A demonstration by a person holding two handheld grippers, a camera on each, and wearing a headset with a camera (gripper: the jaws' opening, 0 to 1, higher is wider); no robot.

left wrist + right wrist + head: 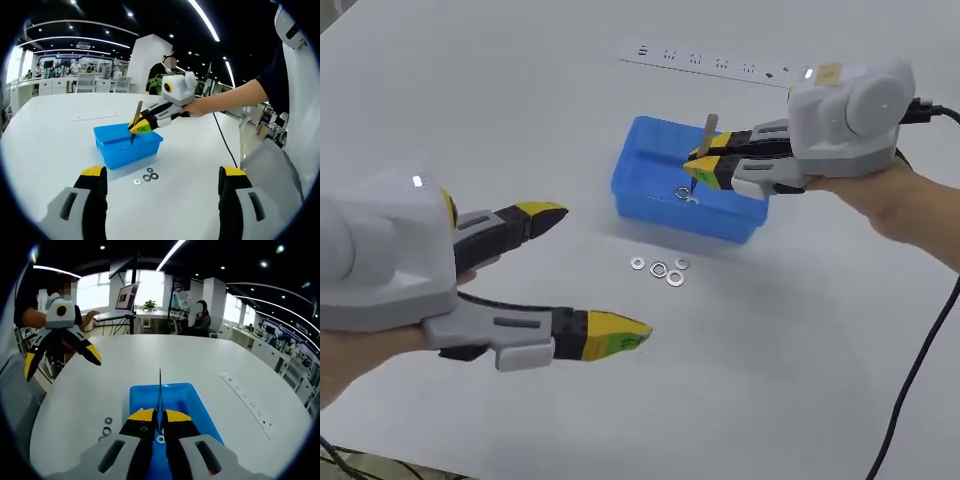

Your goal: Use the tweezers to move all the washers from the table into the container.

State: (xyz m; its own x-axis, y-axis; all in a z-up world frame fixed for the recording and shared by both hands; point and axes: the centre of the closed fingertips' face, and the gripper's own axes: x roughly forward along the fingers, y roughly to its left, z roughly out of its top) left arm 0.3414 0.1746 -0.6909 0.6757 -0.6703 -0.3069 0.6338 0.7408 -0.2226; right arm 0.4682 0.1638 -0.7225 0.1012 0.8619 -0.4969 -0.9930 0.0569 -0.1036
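Beside the container (655, 207) lie silvery washers (659, 269); left jaws wide, right jaws pinching tweezers (709, 127).

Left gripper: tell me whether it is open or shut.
Open. The left gripper holds nothing; its jaws stand wide apart above the table.

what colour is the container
The container is blue, clearest in the head view.

4 washers (659, 269) are lying loose on the 1 table (470, 100), bunched in 1 small cluster. Inside the 1 blue container (690, 215) something is glinting that may be 1 or 2 more washers, too small to count surely. 1 pair of tweezers (709, 127) is showing, along with 1 white power strip (710, 65) and 2 grippers, the left gripper (603, 270) and the right gripper (692, 170).
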